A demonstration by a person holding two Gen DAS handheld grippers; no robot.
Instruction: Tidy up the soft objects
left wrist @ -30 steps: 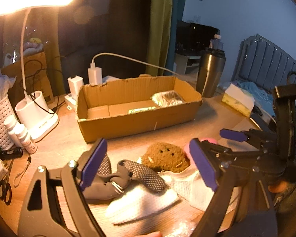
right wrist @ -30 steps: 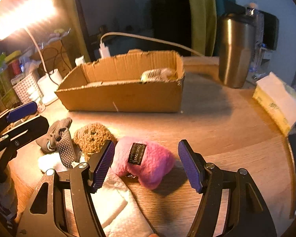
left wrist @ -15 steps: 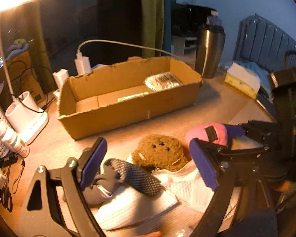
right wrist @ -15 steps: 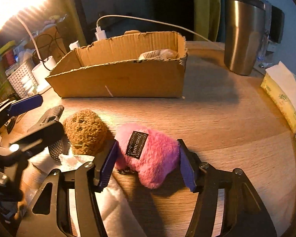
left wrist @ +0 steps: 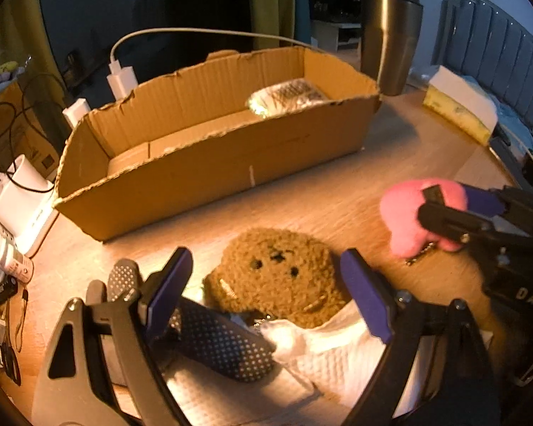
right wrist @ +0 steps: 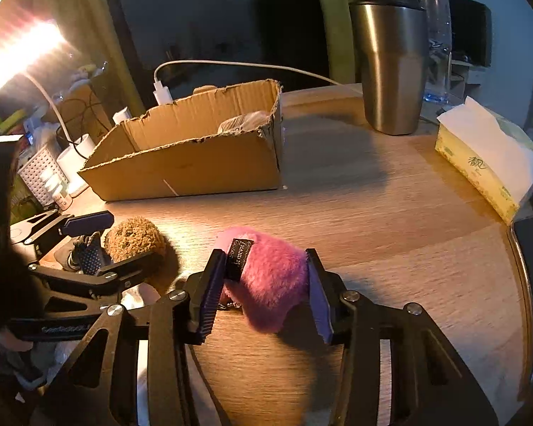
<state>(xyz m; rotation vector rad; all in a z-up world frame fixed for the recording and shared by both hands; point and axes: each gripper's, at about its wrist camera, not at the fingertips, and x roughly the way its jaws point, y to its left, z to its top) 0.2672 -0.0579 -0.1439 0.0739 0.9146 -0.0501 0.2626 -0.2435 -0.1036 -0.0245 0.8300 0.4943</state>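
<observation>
Pink plush (right wrist: 270, 278) sits clamped in right gripper (right wrist: 263, 293); cardboard box (right wrist: 195, 163) lies ahead-left. Left gripper (left wrist: 266, 291) gapes around brown plush (left wrist: 277, 277).

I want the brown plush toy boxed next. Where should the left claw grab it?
Grip the brown plush toy across its round body, coming from the near side with the open left claw, whose pads already flank it. It lies face-up, partly on the white cloth.
</observation>
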